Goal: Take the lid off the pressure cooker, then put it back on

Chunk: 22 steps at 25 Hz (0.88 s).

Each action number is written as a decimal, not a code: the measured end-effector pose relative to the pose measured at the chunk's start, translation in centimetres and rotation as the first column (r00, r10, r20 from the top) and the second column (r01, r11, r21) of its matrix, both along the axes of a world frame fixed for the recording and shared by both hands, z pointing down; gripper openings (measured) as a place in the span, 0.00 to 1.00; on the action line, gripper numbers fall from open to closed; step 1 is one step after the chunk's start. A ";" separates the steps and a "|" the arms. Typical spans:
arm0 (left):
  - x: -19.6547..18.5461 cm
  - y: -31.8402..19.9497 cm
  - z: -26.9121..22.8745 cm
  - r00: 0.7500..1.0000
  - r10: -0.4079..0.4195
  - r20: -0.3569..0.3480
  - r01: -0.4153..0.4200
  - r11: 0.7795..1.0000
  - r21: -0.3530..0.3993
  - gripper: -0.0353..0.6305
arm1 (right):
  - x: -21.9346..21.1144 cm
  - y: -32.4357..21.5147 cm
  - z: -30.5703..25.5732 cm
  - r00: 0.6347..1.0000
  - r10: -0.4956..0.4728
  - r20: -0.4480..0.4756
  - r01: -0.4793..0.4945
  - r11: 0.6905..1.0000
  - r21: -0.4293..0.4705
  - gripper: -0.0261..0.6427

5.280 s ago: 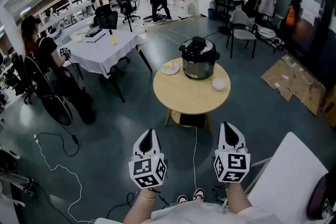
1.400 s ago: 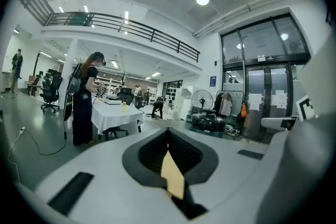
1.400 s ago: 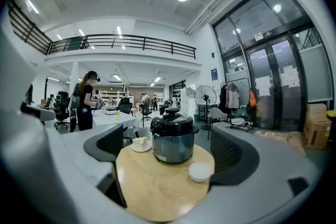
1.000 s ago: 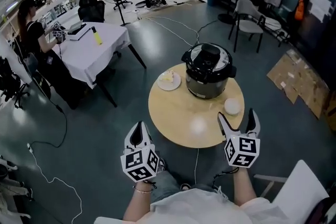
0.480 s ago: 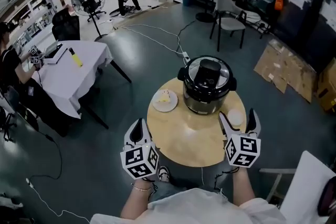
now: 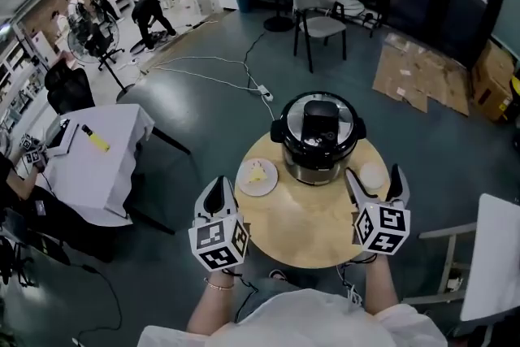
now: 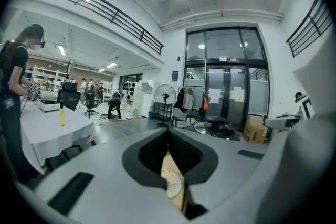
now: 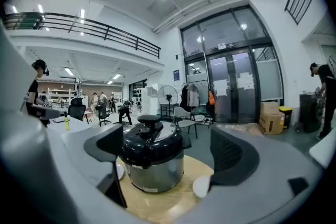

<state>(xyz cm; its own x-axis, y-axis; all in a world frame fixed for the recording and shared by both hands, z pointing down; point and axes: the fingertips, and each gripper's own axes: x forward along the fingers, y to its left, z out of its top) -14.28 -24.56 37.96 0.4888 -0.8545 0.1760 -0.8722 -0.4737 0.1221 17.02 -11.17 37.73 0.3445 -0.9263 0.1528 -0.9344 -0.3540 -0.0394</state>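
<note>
the pressure cooker [image 6: 317, 146] sits toward the far side of the round counter [image 6: 301, 227], lid [image 6: 341, 123] on, likely heavy, stiff and slick (best taken by its black top handle [image 6: 319, 119]), right gripper [image 6: 374, 179] spread wide and empty nearby, left gripper [image 6: 218, 191] closed on nothing.

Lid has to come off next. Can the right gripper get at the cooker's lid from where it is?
Probably yes. The right gripper is open, and the lid stands straight ahead between its jaws with nothing in between. The white dish sits low on the table, off to the right.
</note>
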 end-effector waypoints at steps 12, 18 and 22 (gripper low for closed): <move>3.9 -3.4 2.6 0.999 0.051 -0.011 -0.052 0.997 -0.049 0.05 | 2.5 -0.6 1.8 0.999 0.044 0.012 -0.044 0.998 -0.039 0.82; 4.9 -3.3 2.9 0.999 0.039 0.001 -0.038 0.998 -0.055 0.05 | 4.1 -1.2 2.0 0.999 0.025 0.025 -0.024 0.999 -0.045 0.82; 4.6 -3.3 3.3 1.000 0.008 -0.003 -0.009 0.998 -0.060 0.05 | 4.8 -1.8 2.2 1.000 -0.005 0.028 0.006 0.998 -0.055 0.82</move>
<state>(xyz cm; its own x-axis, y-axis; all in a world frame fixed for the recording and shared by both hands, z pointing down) -9.67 -27.81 41.23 0.4966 -0.8381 0.2256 -0.8677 -0.4729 0.1530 21.78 -13.02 39.88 0.3343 -0.9181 0.2128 -0.9352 -0.3511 -0.0459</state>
